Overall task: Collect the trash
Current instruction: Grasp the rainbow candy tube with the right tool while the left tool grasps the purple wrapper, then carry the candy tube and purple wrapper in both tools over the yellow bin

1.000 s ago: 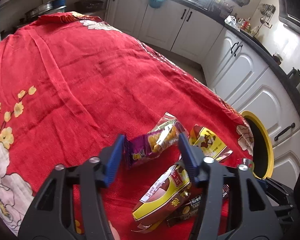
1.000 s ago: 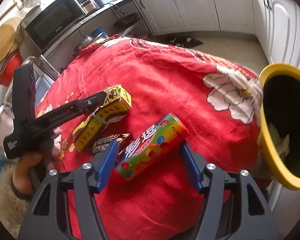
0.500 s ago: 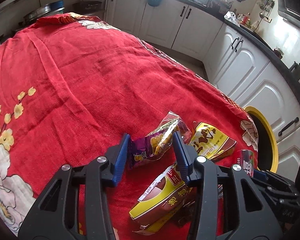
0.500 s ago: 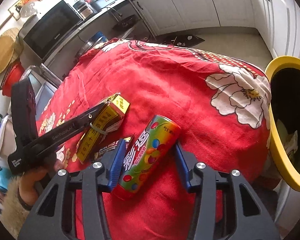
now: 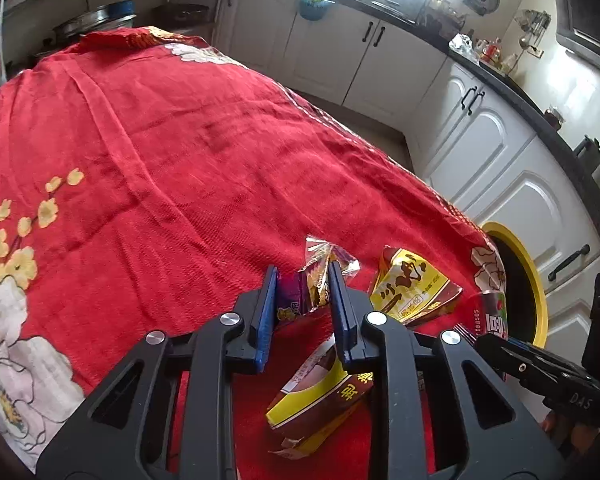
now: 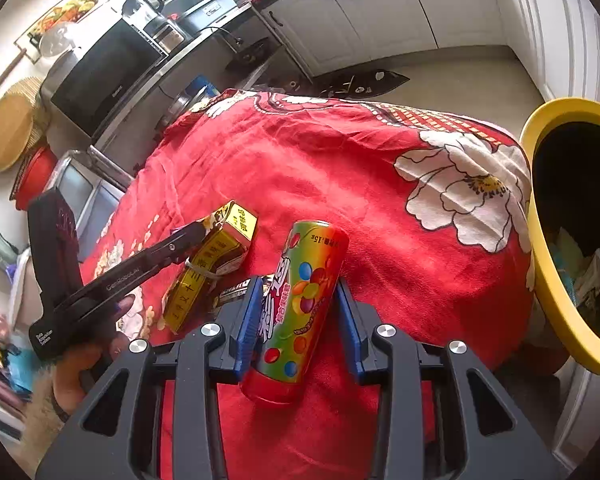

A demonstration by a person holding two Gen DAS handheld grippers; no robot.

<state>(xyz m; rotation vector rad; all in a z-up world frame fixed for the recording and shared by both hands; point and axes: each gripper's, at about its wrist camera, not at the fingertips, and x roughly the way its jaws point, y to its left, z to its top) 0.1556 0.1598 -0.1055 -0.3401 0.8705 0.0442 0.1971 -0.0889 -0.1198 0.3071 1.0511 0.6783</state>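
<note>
My left gripper (image 5: 303,280) is shut on a crumpled purple and yellow snack wrapper (image 5: 312,280) on the red tablecloth (image 5: 160,160). A yellow and brown packet (image 5: 414,284) lies to its right, and a yellow box (image 5: 320,396) lies below the fingers. My right gripper (image 6: 296,292) is shut on a rainbow candy tube (image 6: 304,300) and holds it tilted above the cloth. The tube's end shows in the left wrist view (image 5: 492,316). The yellow-rimmed trash bin (image 6: 556,240) stands to the right, below the table edge, with some trash inside.
The left gripper (image 6: 140,272) shows in the right wrist view, beside the yellow box (image 6: 212,264) and a dark wrapper (image 6: 236,290). White kitchen cabinets (image 5: 480,152) and a dark counter run behind the table. A microwave (image 6: 108,76) stands at the far left.
Both grippers have closed: the left onto the purple wrapper, the right onto the candy tube. The tube has tilted more upright and lifted off the cloth.
</note>
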